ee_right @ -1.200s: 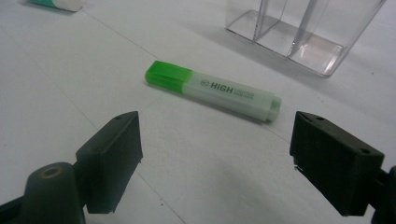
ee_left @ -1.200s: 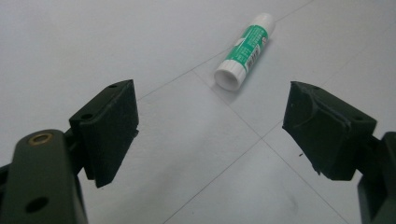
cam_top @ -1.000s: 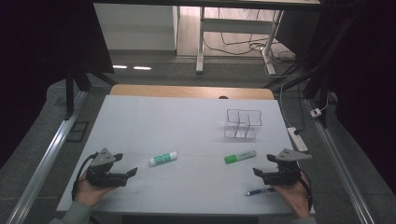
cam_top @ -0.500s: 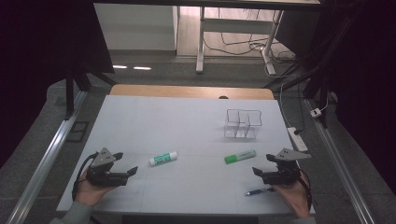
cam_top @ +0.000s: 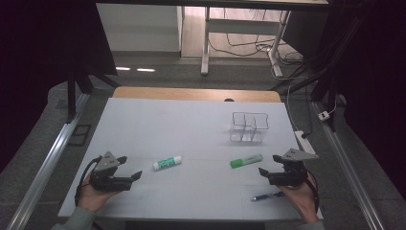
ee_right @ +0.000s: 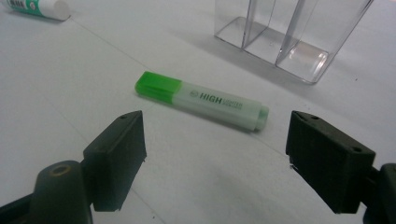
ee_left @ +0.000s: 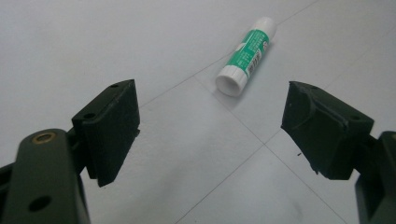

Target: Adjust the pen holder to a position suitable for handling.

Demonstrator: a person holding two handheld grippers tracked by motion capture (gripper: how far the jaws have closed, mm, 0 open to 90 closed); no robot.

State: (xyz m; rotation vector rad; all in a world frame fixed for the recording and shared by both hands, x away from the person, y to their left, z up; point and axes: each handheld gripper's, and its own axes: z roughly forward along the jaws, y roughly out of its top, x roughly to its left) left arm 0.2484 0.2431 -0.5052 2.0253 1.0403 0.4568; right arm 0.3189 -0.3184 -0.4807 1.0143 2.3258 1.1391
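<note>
Approach step, I judge: both grippers, left [cam_top: 135,176] and right [cam_top: 261,171], sit with jaws apart at the frame's bottom, glue stick [cam_top: 167,162] and highlighter [cam_top: 246,160] lying mid-frame just ahead, so next each must advance and straddle its item.

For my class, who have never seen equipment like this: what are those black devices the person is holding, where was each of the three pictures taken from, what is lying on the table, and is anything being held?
No robot here: a person holds a two-jaw hand-held gripper in each hand. The high view looks down on the white table, with the left hand-held gripper and the right hand-held gripper near its front edge. The other two pictures come from cameras riding on those grippers, looking out between their own black jaws. On the table lie a glue stick, a green highlighter, a blue pen and a clear plastic organiser with compartments. The left gripper faces the glue stick, the right one the highlighter. Both grippers are open and hold nothing.
</note>
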